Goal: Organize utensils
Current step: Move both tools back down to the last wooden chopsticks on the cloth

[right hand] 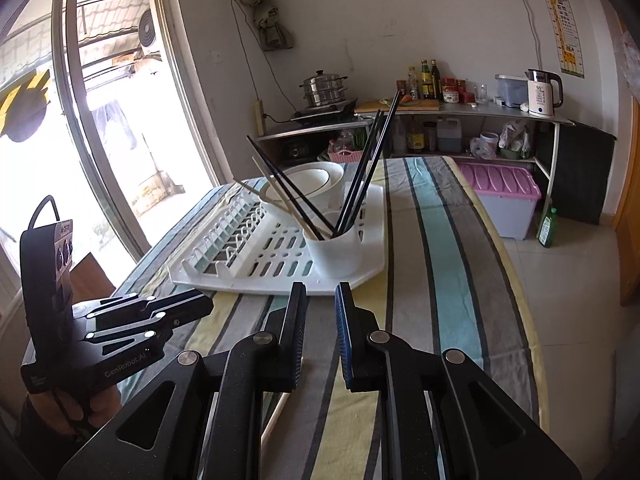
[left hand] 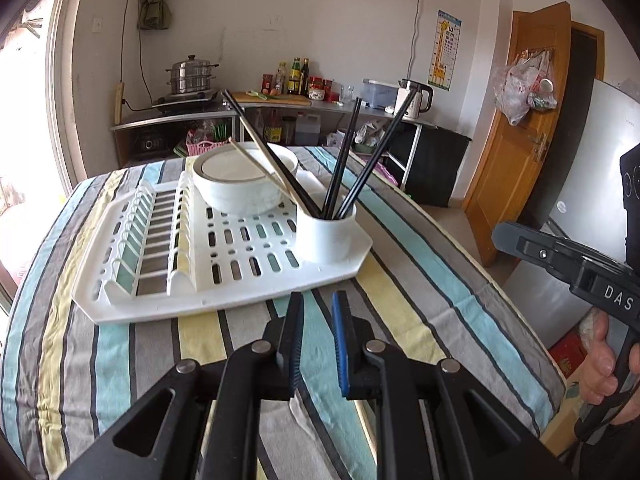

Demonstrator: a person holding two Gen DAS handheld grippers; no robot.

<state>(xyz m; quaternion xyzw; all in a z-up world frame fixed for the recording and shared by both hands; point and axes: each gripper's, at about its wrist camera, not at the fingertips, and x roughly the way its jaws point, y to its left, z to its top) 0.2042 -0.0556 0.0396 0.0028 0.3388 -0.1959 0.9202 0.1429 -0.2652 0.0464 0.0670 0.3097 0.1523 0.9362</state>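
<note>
Both grippers are hovering over the near part of the striped tablecloth (left hand: 420, 280), pitched down-fwd toward the dish rack (left hand: 224, 292).

L gripper (left hand: 318, 308): fingers are sitting a narrow gap apart, nothing btwn them, pads not touching each other or anything else, so released, not gripping. Tips are hanging just short of the rack's near edge. In the R wrist view it's showing at lower left (right hand: 200, 306), held by a hand (right hand: 76, 408) wrapped around the handle from below, body angled up-right, tips over the table's left edge.

R gripper (right hand: 320, 298): same story, fingers are standing slightly apart w/ only cloth visible in the gap, empty. Blue pad is facing inward on the right finger. In the L wrist view it's coming in from the right edge (left hand: 508, 236), off the table side, w/ a hand (left hand: 604, 364) curled on the trigger grip below.

Utensils: black chopsticks (left hand: 344, 160) and a couple of light wooden ones (left hand: 264, 160) are standing tilted in the white cup holder (left hand: 326, 236) at the rack's near-right corner, fanning left and right. White bowls (left hand: 240, 184) are sitting on the rack just behind the holder; the left-leaning sticks are crossing over the bowl rim. Rack's slotted plate section on the left is holding nothing.
</note>
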